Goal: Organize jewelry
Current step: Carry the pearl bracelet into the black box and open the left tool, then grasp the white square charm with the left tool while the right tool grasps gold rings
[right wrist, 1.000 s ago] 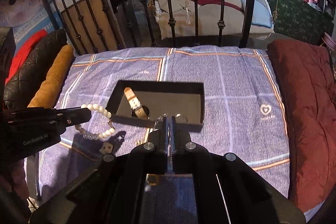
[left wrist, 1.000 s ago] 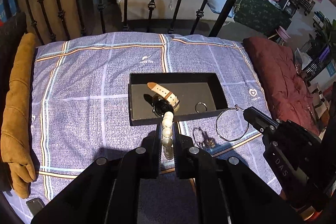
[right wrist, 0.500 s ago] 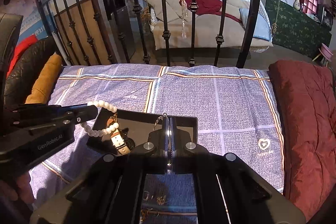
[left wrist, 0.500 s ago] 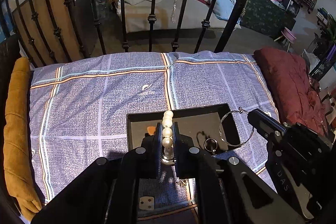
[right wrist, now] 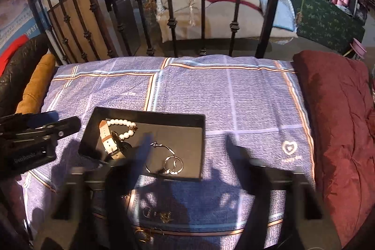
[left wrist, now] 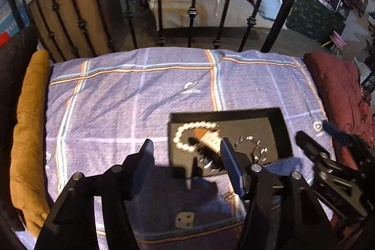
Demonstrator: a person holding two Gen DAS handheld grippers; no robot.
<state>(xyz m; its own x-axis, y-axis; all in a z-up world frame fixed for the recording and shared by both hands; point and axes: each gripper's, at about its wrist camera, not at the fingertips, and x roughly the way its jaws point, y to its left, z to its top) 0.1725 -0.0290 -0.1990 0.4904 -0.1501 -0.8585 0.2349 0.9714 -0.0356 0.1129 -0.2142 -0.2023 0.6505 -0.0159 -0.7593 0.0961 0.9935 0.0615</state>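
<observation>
- Your left gripper (left wrist: 186, 152) hangs with its jaws spread wide and empty, just short of the black tray (left wrist: 284, 130); your right gripper (right wrist: 185, 154) is blurred, its jaws also wide apart with nothing between them.
- The tray lies on the bed (right wrist: 246, 104) and holds one pearl bracelet (right wrist: 120, 127), one watch (right wrist: 109, 144), one large hoop (right wrist: 159, 156) and what looks like two small rings (right wrist: 173, 164).
- Loose jewelry (right wrist: 159, 214) lies on the blanket near you; how many pieces I cannot tell, perhaps three or four.
- Risk: those thin pieces sit in your own shadow on soft cloth, so you may pinch blanket rather than metal.
- Risk: the bracelet overlaps the watch strap, so a careless drop may tangle things.
</observation>
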